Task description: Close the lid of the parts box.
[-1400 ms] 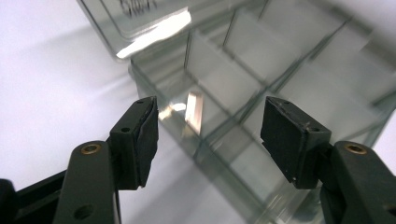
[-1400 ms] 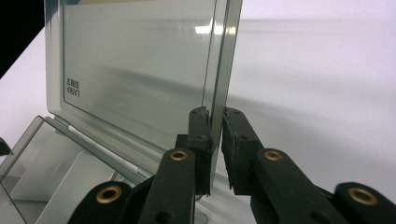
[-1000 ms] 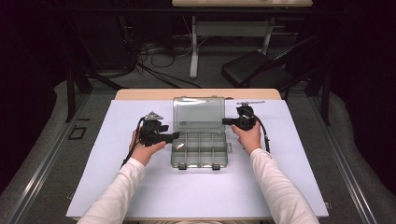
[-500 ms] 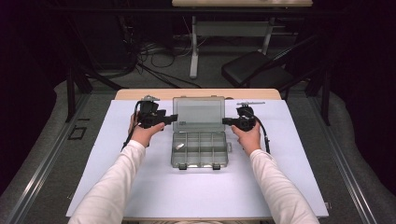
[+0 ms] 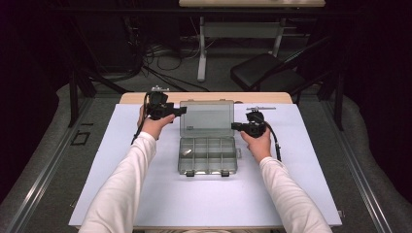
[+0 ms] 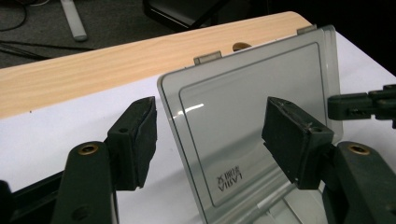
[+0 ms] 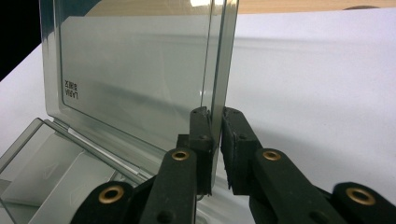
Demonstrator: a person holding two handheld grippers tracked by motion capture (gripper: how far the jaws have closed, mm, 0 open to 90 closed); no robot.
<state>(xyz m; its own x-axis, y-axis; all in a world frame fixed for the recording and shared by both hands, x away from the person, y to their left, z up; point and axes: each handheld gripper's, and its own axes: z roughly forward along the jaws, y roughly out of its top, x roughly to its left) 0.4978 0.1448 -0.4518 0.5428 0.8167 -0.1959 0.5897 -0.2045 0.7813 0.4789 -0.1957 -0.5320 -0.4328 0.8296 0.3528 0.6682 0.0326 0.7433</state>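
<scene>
Organizer box (image 5: 207,155) mid-table, lid (image 5: 206,118) raised. Our right gripper (image 7: 217,135) pinches the lid's side edge; left gripper (image 6: 210,135) gapes wide beside it, holding nothing (near, not touching). Risk — thin, slick plastic could slip out, and the lid drops shut.

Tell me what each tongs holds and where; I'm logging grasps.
The right tongs pinch the side edge of the clear grey plastic organiser box's raised lid. The left tongs are open, holding nothing.
</scene>
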